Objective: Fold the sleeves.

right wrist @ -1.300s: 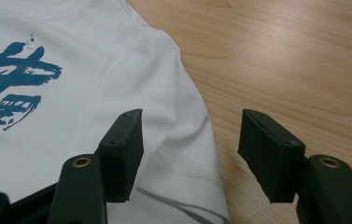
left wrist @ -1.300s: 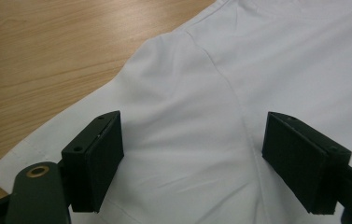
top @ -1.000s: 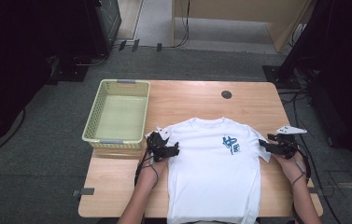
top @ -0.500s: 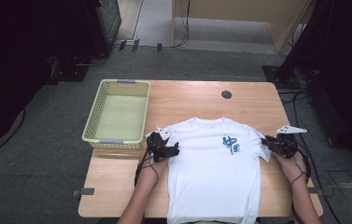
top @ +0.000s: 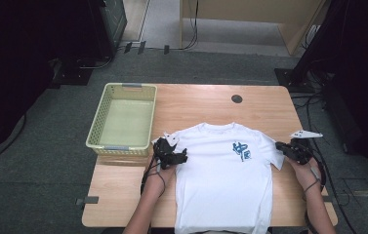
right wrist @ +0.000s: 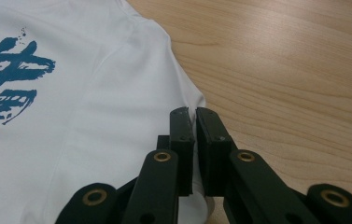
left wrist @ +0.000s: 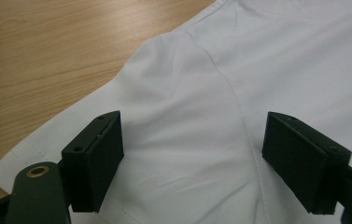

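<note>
A white T-shirt [top: 225, 180] with a blue print [top: 241, 151] lies flat on the wooden table [top: 201, 105], collar toward the far side. My left gripper [top: 179, 157] rests over the shirt's left sleeve. In the left gripper view its jaws stand wide apart [left wrist: 192, 158] with the sleeve [left wrist: 173, 116] lying flat between them, not pinched. My right gripper [top: 281, 146] is at the outer edge of the right sleeve. Its jaws have just been closing and are now shut [right wrist: 195, 135] on the sleeve's hem, with the T-shirt [right wrist: 71, 130] spreading to their left.
A pale yellow-green basket [top: 123, 119] stands on the table's left part, just beyond my left gripper. A small black round cap [top: 236, 99] sits in the tabletop at the far right. Bare wood [right wrist: 295, 70] lies to the right of the sleeve. Cables run across the floor behind.
The right gripper's jaws have drawn together at the sleeve's edge. Neither hand has shifted, and the shirt lies as before.
</note>
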Motion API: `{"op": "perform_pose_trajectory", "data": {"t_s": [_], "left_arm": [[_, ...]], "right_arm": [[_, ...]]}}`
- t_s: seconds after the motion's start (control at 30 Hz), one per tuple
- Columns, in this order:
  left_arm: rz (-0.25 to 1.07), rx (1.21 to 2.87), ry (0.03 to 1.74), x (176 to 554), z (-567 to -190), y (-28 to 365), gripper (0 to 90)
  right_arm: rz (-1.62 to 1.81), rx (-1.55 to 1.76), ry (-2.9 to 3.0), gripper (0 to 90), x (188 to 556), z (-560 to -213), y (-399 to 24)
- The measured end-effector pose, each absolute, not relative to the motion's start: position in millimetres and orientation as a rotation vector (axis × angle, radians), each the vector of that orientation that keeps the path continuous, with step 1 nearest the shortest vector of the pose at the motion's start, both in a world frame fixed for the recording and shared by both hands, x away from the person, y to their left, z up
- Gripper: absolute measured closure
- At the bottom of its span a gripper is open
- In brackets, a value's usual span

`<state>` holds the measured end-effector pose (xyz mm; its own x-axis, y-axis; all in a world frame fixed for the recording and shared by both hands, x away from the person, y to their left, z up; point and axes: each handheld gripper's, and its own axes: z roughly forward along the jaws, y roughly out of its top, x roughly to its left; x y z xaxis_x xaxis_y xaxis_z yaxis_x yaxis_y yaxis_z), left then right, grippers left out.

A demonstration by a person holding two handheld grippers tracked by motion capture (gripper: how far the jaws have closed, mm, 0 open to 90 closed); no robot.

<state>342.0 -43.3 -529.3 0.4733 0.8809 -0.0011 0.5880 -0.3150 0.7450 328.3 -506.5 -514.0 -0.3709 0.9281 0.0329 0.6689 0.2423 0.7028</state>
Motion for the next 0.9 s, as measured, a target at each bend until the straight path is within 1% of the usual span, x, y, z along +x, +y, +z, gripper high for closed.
{"op": "perform_pose_trajectory", "data": {"t_s": [0.9], "left_arm": [[0.542,2.029,1.213,342,-529,-43,20.8]], "right_arm": [[0.898,1.429,2.195,86.9,327,-510,-487]]}}
